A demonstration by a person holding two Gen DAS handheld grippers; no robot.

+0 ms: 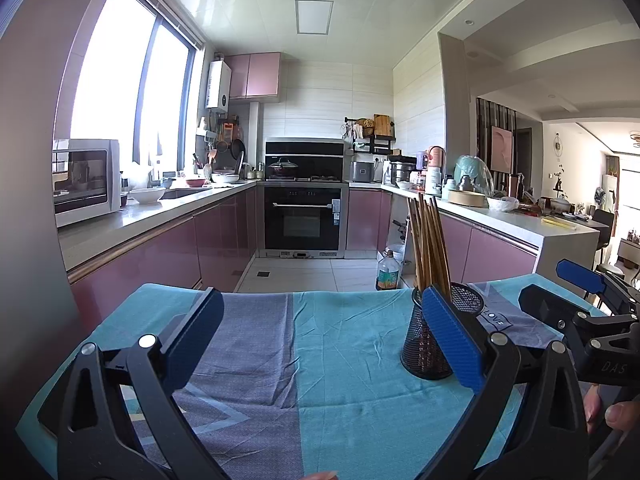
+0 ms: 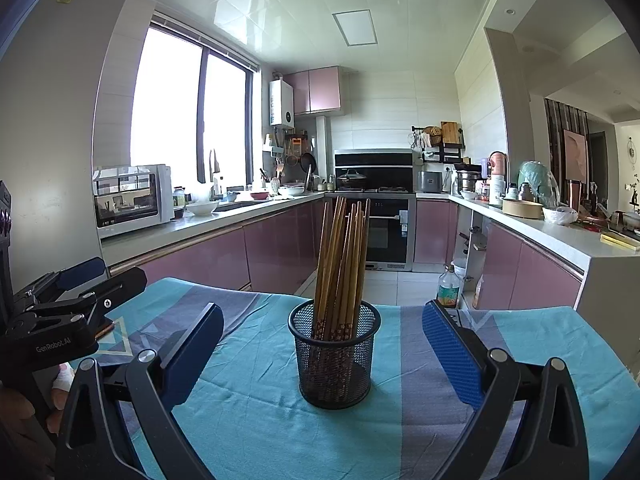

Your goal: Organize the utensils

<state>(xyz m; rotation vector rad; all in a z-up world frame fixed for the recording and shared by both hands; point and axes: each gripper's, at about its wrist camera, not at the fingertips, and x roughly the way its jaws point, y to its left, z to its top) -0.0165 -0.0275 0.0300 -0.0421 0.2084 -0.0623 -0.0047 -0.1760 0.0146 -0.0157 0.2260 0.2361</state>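
Observation:
A black mesh cup (image 2: 334,364) stands upright on the teal and grey striped tablecloth (image 2: 256,408) and holds several brown wooden chopsticks (image 2: 340,264), tips up. My right gripper (image 2: 322,316) is open; the cup sits centred just ahead of the gap, touching neither blue pad. In the left wrist view the same mesh cup (image 1: 428,344) is partly hidden behind my right-hand finger, and the chopsticks (image 1: 428,248) rise above it. My left gripper (image 1: 324,320) is open over bare cloth, left of the cup. Each gripper also shows in the other's view: the right gripper (image 1: 560,292), the left gripper (image 2: 92,280).
The table's far edge (image 1: 320,290) drops to a tiled kitchen floor where an oil bottle (image 1: 388,274) stands. Pink cabinets and counters line both sides, with a microwave (image 1: 86,178) on the left and an oven (image 1: 304,220) at the back. A person's fingers (image 1: 618,416) hold the right gripper's handle.

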